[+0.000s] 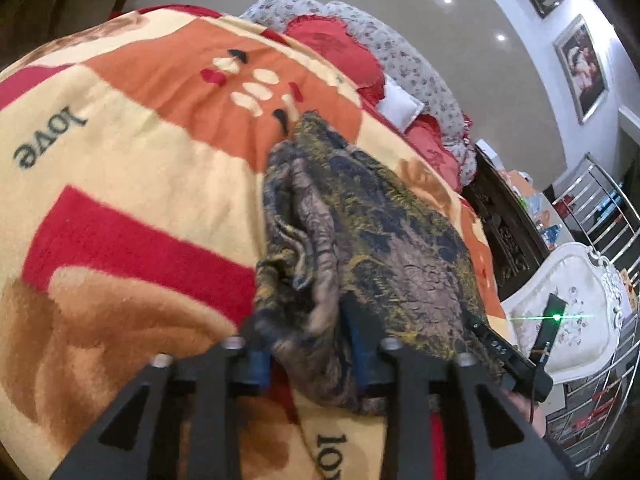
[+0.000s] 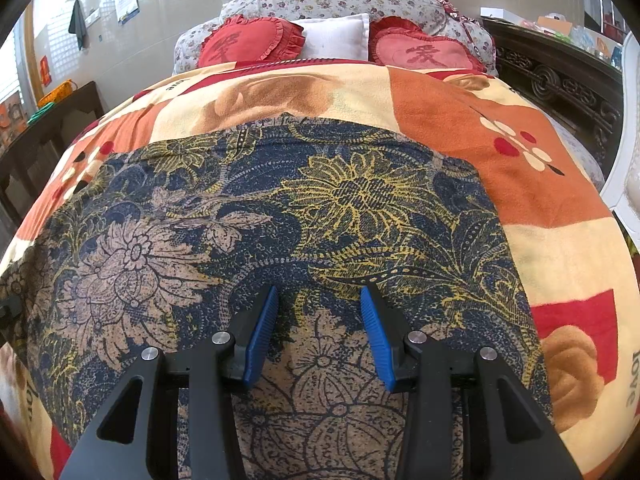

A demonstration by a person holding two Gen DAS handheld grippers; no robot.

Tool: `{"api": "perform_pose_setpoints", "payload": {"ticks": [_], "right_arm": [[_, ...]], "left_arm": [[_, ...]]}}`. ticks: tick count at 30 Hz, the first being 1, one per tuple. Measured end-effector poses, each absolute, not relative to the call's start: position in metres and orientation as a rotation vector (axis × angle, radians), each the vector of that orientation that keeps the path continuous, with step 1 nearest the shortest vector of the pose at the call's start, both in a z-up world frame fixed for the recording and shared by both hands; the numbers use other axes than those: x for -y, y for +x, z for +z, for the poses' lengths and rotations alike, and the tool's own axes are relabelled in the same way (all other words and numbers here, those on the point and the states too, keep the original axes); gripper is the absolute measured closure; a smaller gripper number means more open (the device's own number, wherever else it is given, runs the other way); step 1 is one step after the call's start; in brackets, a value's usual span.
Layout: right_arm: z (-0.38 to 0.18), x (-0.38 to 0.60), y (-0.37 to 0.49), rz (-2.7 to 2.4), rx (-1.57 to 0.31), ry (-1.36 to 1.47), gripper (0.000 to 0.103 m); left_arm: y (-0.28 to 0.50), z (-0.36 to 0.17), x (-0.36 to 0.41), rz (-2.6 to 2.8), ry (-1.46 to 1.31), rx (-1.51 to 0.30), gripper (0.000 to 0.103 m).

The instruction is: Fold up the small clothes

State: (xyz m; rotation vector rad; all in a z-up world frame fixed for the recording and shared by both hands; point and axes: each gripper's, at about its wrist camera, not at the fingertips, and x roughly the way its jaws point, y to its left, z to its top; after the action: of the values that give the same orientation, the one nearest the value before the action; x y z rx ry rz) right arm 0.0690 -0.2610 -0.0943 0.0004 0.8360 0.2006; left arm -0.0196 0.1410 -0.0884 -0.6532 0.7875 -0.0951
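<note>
The floral garment, navy with yellow and tan flowers, lies spread on the patterned blanket. In the left wrist view a bunched fold of it sits between the left gripper's blue pads, which are clamped on it. The right gripper hovers over the cloth's near edge, pads apart. Two red heart cushions rest at twelve o'clock.

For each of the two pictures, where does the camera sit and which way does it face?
Left wrist: on the left gripper, looking along the bed; a bunched fold of the floral garment sits between its fingers.
Right wrist: on the right gripper, facing the pillows; fingers open above the garment.
Both show the garment and blanket.
</note>
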Motion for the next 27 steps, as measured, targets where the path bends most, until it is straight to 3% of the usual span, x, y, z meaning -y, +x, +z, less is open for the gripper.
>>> {"api": "perform_pose_setpoints", "payload": {"ticks": [3,5,8,13,19,27], "right_arm": [[-0.094,0.261,0.069,0.2,-0.836,0.0,0.044],[-0.094,0.261,0.069,0.2,-0.836,0.0,0.044],[-0.094,0.26,0.069,0.196,-0.838,-0.008,0.044],[-0.066,0.242,0.09,0.16,-0.991,-0.074,0.045],[0.009,0.196,0.124,0.451,-0.932,0.173,0.045],[-0.012,0.079,0.186,0.797,-1.234,0.261,0.044]], "left_arm": [[-0.021,-0.093,-0.147,-0.085,-0.687,-0.783,0.064],[-0.022,-0.093,-0.148,-0.072,-0.691,-0.783,0.085],[-0.022,-0.087,-0.147,-0.053,-0.692,-0.774,0.09],[-0.022,-0.055,-0.123,-0.089,-0.527,-0.676,0.091],[-0.021,-0.032,-0.097,-0.126,-0.37,-0.617,0.091],[-0.014,-0.019,-0.071,-0.199,-0.266,-0.597,0.091]]}}
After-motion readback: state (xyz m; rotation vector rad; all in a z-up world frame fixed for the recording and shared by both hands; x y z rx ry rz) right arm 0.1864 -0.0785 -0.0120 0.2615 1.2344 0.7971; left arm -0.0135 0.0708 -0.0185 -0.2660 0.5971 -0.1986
